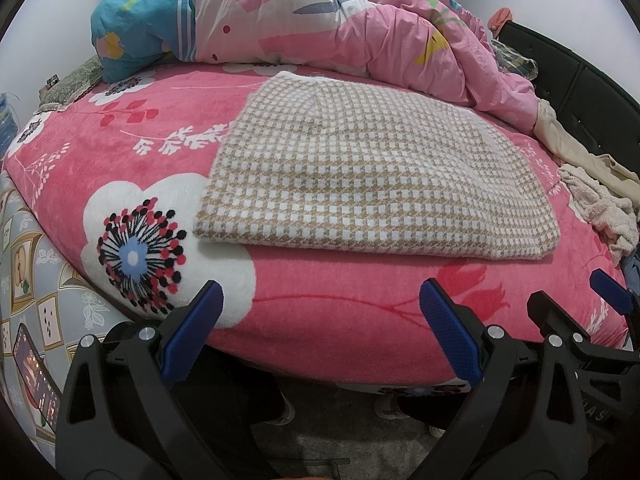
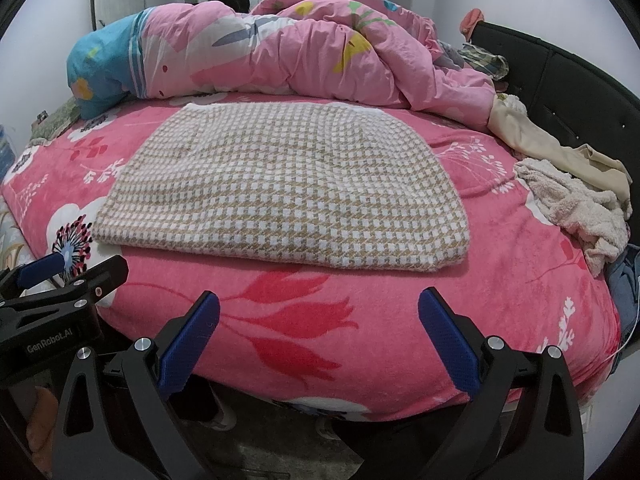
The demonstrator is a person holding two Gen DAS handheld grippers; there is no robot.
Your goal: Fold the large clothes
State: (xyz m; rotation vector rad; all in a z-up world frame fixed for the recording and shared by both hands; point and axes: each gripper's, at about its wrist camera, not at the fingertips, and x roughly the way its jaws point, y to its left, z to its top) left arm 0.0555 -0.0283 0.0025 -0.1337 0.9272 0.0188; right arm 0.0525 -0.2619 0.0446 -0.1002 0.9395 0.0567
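Apparently near done: checked garment [image 1: 372, 176] lies as a neat flat rectangle mid-bed, near edge doubled, nothing loose trailing. Maybe one more fold left, cannot tell. Left claw [image 1: 320, 332] and right claw [image 2: 320, 336] both spread wide, empty, hanging off the bed's near edge, apart from the cloth. Pink floral bed cover [image 2: 360, 320] underneath; bunched quilt [image 2: 280, 48] behind; pale unfolded clothes [image 2: 576, 208] heaped right by the dark headboard [image 2: 560, 76]; white walls
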